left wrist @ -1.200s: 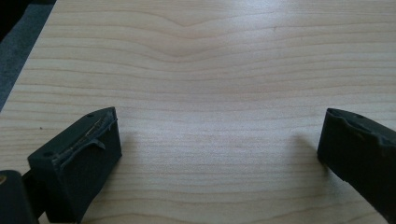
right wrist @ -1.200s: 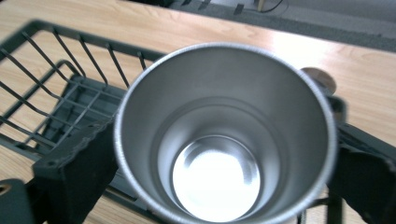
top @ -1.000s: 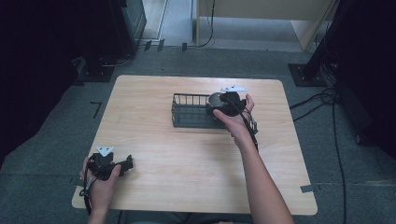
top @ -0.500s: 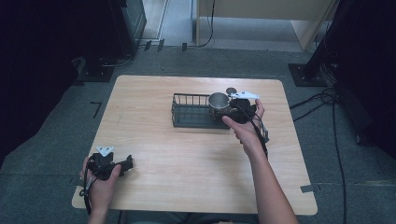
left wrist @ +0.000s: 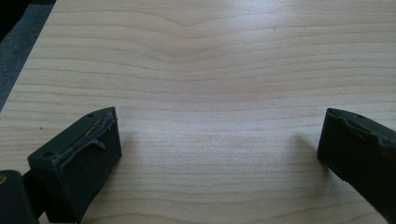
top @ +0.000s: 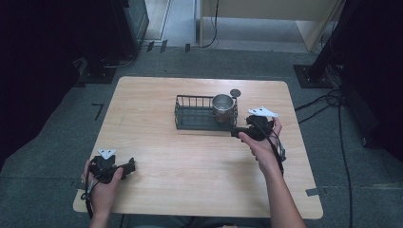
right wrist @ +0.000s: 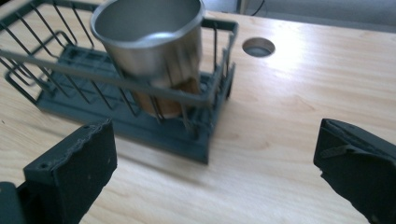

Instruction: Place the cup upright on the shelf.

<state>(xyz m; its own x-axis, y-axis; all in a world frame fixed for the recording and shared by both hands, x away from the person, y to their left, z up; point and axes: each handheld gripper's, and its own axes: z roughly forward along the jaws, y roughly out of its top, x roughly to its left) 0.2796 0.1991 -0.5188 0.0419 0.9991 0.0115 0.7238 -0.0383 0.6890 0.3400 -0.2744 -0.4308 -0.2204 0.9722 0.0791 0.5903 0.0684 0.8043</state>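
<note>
We look along the left tool (left wrist: 219, 154) and see its two black jaws rising from the bottom corners, set wide apart with nothing between them. The jaw at the left shows its flat top face with a small round hole and a worn, ragged edge along the inner pad; the jaw at the right is cut off by the frame's edge. Both sit close over the desk (left wrist: 210, 60) — pale wood with long grain lines that bend into a shallow curve near the top. Soft shadows lie on the wood just beside each jaw. At the upper left corner the desk's edge gives way to a strip of grey floor (left wrist: 16, 42).
</note>
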